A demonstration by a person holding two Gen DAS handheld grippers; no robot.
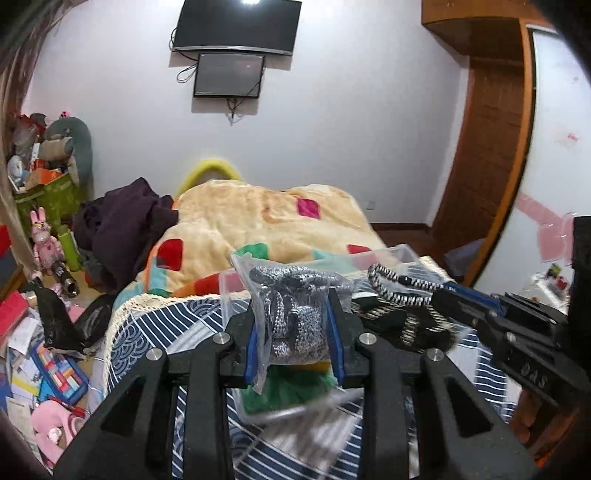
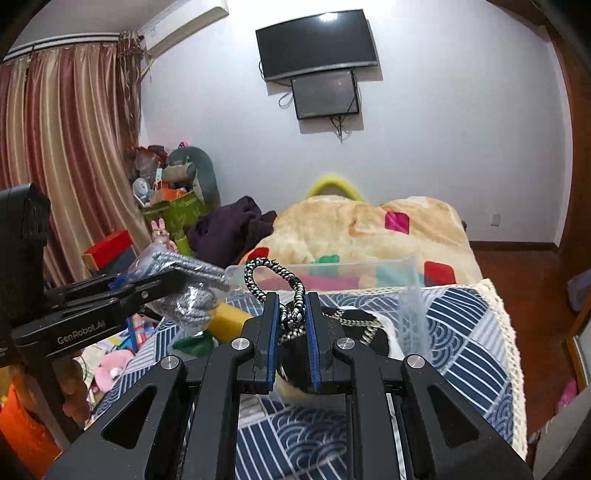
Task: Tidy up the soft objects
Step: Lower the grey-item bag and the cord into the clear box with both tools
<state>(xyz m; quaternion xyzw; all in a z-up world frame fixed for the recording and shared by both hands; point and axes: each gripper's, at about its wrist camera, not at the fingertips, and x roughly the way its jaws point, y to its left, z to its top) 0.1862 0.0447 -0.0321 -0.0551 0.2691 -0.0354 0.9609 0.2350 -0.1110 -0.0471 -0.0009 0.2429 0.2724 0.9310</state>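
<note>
While the left gripper (image 1: 297, 325) is squeezing a clear bag of grey cord (image 1: 291, 314), the right gripper (image 2: 291, 325) is clamping a black-and-white rope (image 2: 275, 284) (both above the bed (image 2: 461, 325))

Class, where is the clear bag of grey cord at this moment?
The clear bag of grey cord is clamped in the left gripper, lifted above the patterned bedspread, just left of the right gripper.

Both wrist fisheyes sit low and close over the bed (image 1: 155, 325), facing the far wall's TV (image 1: 236, 26), sharing the clear bin (image 2: 332, 269), each catching the other gripper at its edge.
</note>
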